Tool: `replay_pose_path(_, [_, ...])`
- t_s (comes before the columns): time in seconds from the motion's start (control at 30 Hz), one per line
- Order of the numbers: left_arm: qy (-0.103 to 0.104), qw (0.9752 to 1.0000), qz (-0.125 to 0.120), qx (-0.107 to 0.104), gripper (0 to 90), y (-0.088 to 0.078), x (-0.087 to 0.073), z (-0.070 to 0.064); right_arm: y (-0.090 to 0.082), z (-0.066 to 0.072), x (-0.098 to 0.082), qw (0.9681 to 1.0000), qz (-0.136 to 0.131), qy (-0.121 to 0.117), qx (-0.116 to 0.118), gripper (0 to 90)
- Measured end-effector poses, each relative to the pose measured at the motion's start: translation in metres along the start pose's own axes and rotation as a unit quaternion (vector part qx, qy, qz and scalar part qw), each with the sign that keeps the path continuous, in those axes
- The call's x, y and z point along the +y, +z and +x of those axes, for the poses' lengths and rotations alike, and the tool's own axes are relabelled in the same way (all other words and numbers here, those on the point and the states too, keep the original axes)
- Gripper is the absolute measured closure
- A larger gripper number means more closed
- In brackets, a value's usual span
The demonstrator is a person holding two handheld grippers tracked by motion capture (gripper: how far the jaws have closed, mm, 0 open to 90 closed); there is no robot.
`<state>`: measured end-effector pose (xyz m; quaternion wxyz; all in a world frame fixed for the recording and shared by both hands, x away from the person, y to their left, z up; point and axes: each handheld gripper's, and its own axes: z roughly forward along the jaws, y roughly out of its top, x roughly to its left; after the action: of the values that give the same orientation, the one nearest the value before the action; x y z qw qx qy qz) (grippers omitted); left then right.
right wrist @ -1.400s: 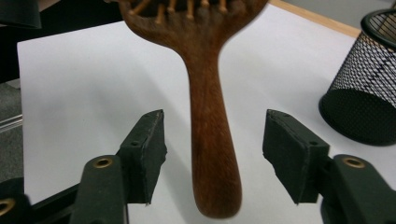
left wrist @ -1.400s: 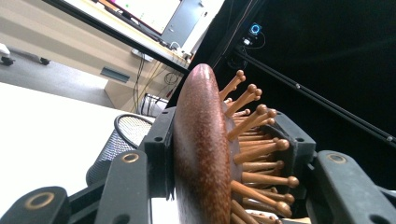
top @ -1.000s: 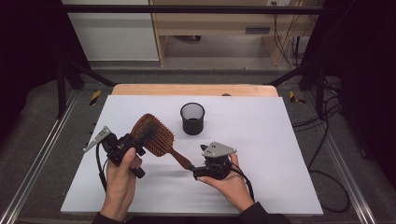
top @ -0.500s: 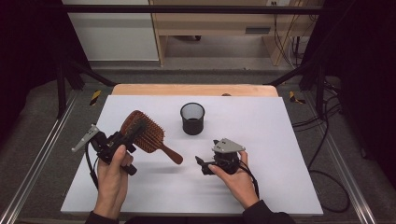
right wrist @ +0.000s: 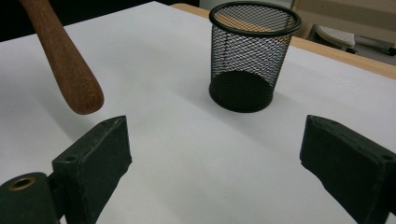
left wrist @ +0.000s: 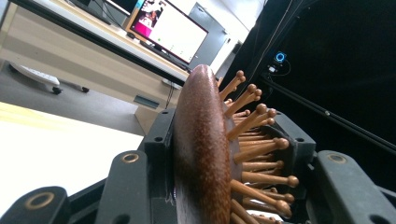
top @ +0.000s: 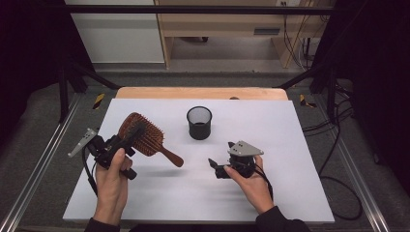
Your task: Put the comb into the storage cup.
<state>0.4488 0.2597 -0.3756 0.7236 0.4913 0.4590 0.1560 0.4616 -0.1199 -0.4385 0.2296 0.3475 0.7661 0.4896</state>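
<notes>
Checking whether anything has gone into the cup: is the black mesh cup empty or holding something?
Empty. The right gripper view looks through the mesh cup to its bare dark bottom, and it stands upright on the table.

text: none legible | monitor (left wrist: 169, 31): screen lit, content too blurred to read | labels: none

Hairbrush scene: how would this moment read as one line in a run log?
left gripper: shut on hairbrush, lifted | right gripper: open, empty | mesh cup: upright, empty, on table
</notes>
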Motion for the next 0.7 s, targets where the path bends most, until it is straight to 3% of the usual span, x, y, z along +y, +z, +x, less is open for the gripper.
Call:
replay_pose_path(0.47, [0.010, 0.9998, -0.011, 0.016, 50.2, -0.007, 0.008, 0.007, -0.014, -0.024, -0.005, 0.9981, -0.034, 0.022, -0.045, 8.0])
replay_pose_path(0.7, [0.008, 0.9996, -0.016, 0.021, 50.1, -0.010, 0.011, 0.011, -0.022, -0.035, -0.009, 0.9955, -0.057, 0.032, -0.068, 8.0])
